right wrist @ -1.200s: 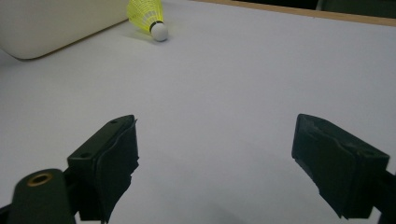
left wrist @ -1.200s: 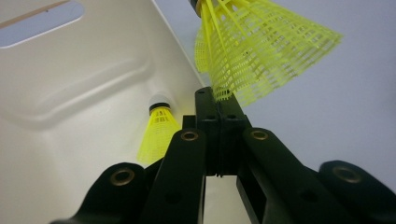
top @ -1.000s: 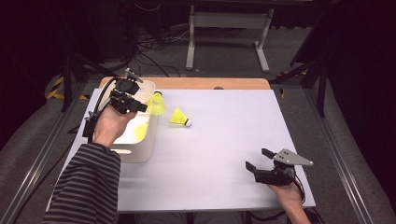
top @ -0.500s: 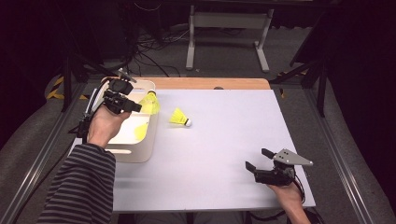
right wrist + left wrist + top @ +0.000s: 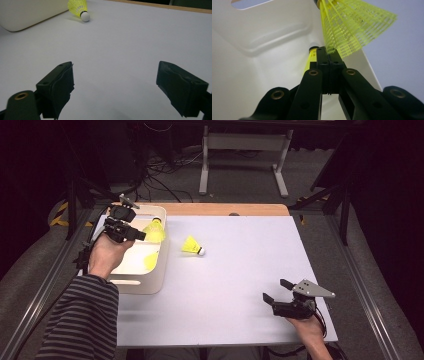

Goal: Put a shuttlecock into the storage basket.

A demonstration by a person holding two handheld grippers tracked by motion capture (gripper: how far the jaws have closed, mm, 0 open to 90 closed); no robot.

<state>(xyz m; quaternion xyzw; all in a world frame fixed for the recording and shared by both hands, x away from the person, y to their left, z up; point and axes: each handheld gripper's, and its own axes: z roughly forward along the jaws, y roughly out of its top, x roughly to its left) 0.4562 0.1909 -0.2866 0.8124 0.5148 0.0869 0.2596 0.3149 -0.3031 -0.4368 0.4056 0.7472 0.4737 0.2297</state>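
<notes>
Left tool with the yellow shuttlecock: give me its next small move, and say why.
Probably lower it a little and open. The left tool is shut on the rim of a yellow shuttlecock, held above the white bin, where another shuttlecock already lies. A third waits on the table.

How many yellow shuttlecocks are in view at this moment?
3. One shuttlecock is pinched by its skirt in the left gripper over the white bin; a second lies inside the bin; a third lies on the table. The hand may hide others.
</notes>
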